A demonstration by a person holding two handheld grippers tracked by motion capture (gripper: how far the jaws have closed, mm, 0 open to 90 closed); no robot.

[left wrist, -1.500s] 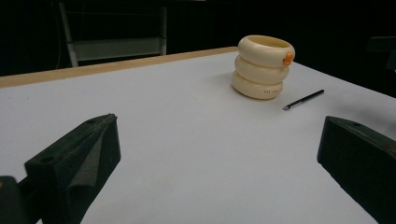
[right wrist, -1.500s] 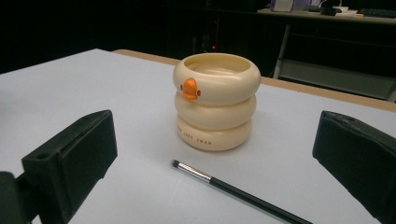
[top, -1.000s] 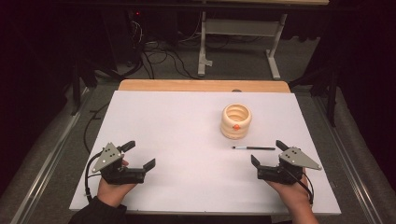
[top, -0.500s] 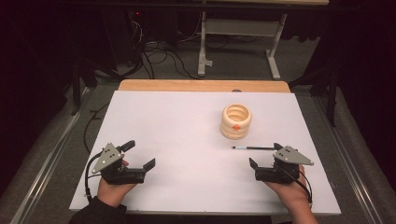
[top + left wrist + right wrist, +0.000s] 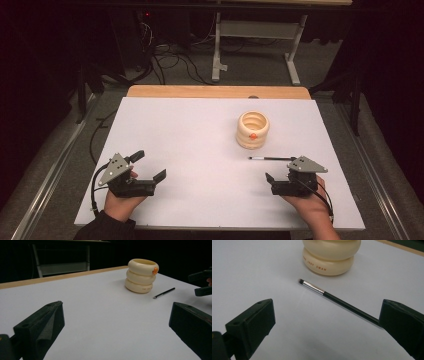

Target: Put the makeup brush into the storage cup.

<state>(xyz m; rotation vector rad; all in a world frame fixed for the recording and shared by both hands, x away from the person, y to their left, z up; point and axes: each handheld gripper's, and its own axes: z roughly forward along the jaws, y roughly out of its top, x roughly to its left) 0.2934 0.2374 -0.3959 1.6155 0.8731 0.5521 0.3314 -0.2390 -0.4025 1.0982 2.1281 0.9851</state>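
A cream holder (image 5: 253,130) made of stacked rings, with an orange dot on it, stands right of the table's middle. It is also in the left gripper view (image 5: 141,276) and the right gripper view (image 5: 329,255). A thin black brush (image 5: 270,158) with a silver ferrule lies flat just in front of it. My right gripper (image 5: 280,170) rests open at the front right, and the brush (image 5: 332,297) runs between its jaws toward the right one. My left gripper (image 5: 148,165) rests open at the front left, far from both, with nothing between its jaws (image 5: 117,325).
A white sheet (image 5: 190,130) covers the table, with a wooden strip (image 5: 215,92) along the far edge. Beyond it are a metal table frame (image 5: 255,45) and cables (image 5: 170,57) on the floor. The right gripper (image 5: 202,283) shows at the edge of the left gripper view.
My right gripper has shifted a little to the left, closer to the brush's handle end. The left gripper, holder and brush have not moved.
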